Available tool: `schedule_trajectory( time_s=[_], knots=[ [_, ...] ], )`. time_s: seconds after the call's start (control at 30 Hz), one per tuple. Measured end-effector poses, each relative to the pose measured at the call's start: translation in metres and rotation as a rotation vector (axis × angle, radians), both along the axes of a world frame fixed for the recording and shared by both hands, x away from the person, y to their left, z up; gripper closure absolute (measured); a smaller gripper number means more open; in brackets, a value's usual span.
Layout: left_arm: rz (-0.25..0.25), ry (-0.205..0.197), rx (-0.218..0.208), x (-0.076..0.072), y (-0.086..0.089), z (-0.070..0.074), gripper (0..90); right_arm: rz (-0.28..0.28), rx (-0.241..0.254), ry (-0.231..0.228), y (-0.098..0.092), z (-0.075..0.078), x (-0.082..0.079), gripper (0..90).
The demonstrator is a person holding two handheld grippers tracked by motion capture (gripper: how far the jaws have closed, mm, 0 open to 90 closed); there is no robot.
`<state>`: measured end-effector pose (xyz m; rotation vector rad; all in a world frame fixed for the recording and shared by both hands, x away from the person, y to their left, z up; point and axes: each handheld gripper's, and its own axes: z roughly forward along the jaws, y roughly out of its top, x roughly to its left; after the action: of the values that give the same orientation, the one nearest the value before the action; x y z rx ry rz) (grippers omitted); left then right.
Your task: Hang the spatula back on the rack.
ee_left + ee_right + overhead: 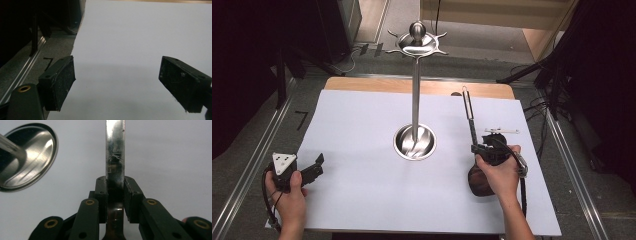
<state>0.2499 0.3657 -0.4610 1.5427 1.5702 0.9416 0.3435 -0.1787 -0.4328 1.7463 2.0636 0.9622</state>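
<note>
A long utensil point(469, 112) with a dark brown bowl and a shiny metal handle point(115, 147) lies at the right of the white sheet, handle pointing away from me. My right gripper point(484, 149) is shut on that handle, and both pads point(131, 192) press its sides. The bowl sits under my right hand. A steel stand point(415, 85) with a round dish base point(27, 155) and a ring of hooks on top rises at the sheet's middle, left of the utensil. My left gripper point(314, 167) rests at the sheet's left front, jaws wide apart point(117, 82) with nothing between them.
The white sheet point(362, 150) covers a wooden table whose bare edge point(362, 84) shows at the back. A small pale flat piece point(502, 131) lies just right of the right gripper. Metal rails point(257, 165) run along both sides of the table, with dark stands beyond.
</note>
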Motion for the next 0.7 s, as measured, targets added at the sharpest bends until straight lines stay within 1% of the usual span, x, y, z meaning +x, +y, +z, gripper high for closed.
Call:
schedule_trajectory(
  time_s=[0.03, 0.07, 0.13, 0.2, 0.23, 0.3, 0.43, 0.53, 0.57, 0.63, 0.7],
  knots=[
    [0.0, 0.0, 0.0, 0.0, 0.0, 0.0, 14.6, -0.001, 0.008, -0.014, 0.0, 0.001, -0.001, 76.8],
    [0.0, 0.0, 0.0, 0.0, 0.0, 0.0, 14.6, 0.011, 0.016, -0.045, -0.001, 0.001, -0.004, 76.8],
    [0.0, 0.0, 0.0, 0.0, 0.0, 0.0, 14.6, 0.021, 0.015, -0.08, -0.001, 0.001, -0.007, 76.8],
    [0.0, 0.0, 0.0, 0.0, 0.0, 0.0, 14.7, 0.041, 0.026, -0.121, -0.002, 0.001, -0.01, 76.8],
    [0.0, -0.001, 0.0, 0.0, 0.0, 0.0, 14.7, 0.047, 0.028, -0.129, -0.002, 0.001, -0.011, 76.8],
    [0.0, 0.0, 0.001, 0.0, 0.0, 0.0, 14.7, 0.081, 0.043, -0.147, -0.002, 0.0, -0.013, 76.8],
    [0.0, -0.001, 0.003, 0.0, 0.0, 0.0, 14.7, 0.099, 0.029, -0.187, 0.0, -0.002, -0.018, 76.8],
    [0.001, -0.003, 0.002, 0.0, 0.0, 0.0, 14.7, 0.107, 0.035, -0.227, 0.0, -0.003, -0.021, 76.8],
    [0.0, -0.002, 0.003, 0.0, 0.0, 0.0, 14.8, 0.109, 0.035, -0.251, 0.0, -0.002, -0.022, 76.8],
    [0.001, -0.002, 0.004, 0.0, 0.0, 0.0, 14.7, 0.117, 0.039, -0.279, -0.001, -0.001, -0.025, 76.8],
    [0.0, -0.002, 0.003, 0.0, 0.0, 0.0, 14.8, 0.128, 0.056, -0.314, -0.003, 0.0, -0.028, 76.8]
  ],
)
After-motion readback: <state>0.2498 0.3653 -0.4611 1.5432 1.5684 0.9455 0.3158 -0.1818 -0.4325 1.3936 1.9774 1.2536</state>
